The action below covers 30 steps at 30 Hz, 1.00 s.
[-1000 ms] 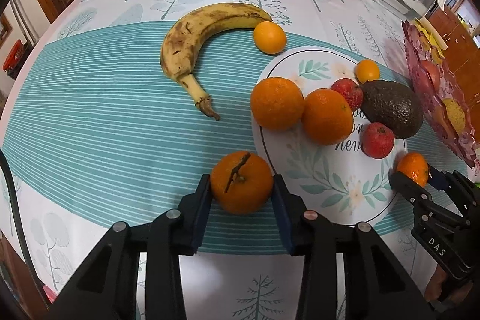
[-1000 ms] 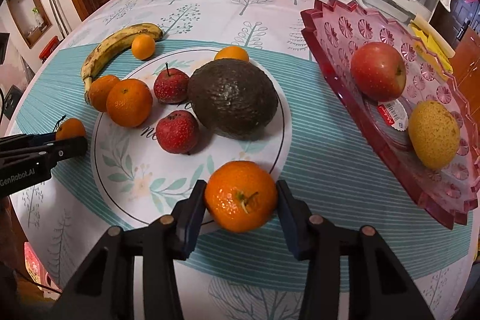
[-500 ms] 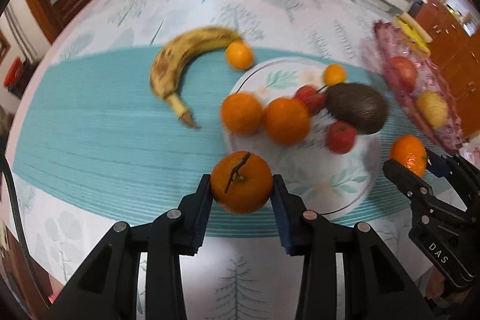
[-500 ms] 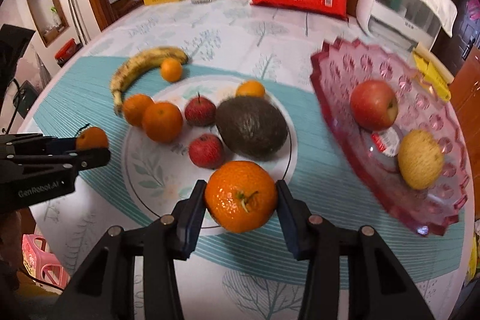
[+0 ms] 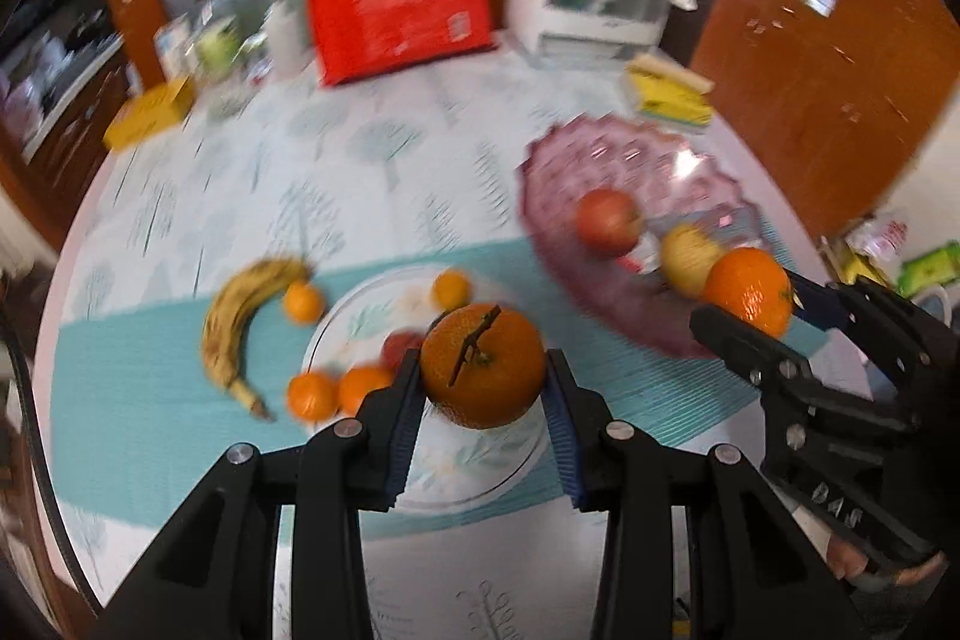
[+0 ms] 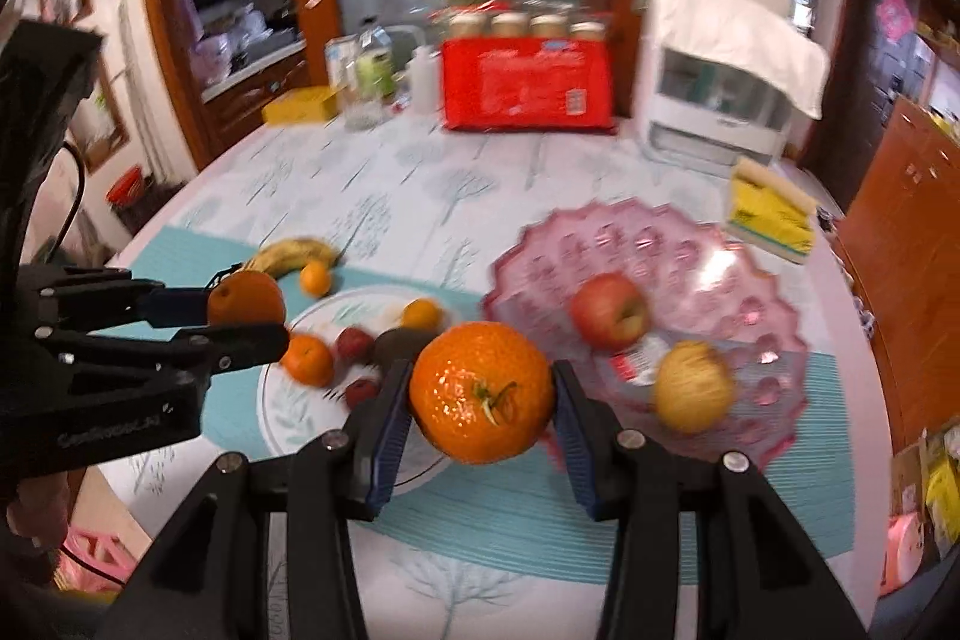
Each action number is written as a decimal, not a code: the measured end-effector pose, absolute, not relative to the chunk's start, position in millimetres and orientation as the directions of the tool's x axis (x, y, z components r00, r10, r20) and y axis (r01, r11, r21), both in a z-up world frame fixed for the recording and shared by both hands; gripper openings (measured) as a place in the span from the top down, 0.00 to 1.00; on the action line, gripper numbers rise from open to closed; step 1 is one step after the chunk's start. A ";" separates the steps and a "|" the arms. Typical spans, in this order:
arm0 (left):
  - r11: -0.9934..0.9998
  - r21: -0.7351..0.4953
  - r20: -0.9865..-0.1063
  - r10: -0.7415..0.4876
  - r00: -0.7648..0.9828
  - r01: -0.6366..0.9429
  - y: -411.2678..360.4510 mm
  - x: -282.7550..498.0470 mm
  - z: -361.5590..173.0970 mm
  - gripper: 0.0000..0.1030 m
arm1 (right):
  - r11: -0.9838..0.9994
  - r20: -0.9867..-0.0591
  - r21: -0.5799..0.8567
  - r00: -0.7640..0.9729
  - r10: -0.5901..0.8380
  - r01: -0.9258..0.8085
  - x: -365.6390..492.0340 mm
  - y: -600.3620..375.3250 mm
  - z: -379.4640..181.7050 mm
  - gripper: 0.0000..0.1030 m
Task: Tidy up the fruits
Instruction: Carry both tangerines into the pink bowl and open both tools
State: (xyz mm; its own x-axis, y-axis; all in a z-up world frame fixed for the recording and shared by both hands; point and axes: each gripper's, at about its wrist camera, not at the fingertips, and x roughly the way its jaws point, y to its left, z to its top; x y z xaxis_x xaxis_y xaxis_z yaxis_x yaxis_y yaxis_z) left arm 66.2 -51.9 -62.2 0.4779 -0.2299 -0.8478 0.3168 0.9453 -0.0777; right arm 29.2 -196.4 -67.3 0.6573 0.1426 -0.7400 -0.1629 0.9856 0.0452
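Left wrist view, lower centre: left gripper (image 5: 483, 388) clamped on stemmed round orange tangerine (image 5: 482, 365), right gripper (image 6: 483, 400) clamped on glossy round orange tangerine (image 6: 482, 391); both probably light, soft-skinned, bruisable, so grip across the widest part.

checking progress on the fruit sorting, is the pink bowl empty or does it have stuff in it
Not empty. The pink bowl holds a red apple, a yellow fruit and a small packet.

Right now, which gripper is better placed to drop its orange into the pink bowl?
Probably the right gripper: its orange sits at the pink bowl rim, while the left gripper holds its over the white plate.
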 end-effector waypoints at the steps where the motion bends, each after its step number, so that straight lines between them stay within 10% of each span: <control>1: 0.938 -0.069 -0.845 -0.236 0.481 0.339 -59.6 69.0 -53.7 0.64 | 0.988 -0.736 0.057 0.662 0.138 -0.142 31.8 -207.5 -59.1 0.55; 16: 0.882 0.060 -0.796 -0.240 0.556 0.467 -138.1 139.5 20.4 0.64 | 0.996 -0.640 0.021 0.766 -0.054 0.087 78.4 -322.6 33.6 0.55; 30: 0.864 0.037 -0.877 -0.212 0.432 0.501 -194.1 222.4 -80.4 0.64 | 0.968 -0.835 0.108 0.549 -0.034 0.225 165.6 -356.7 -97.3 0.55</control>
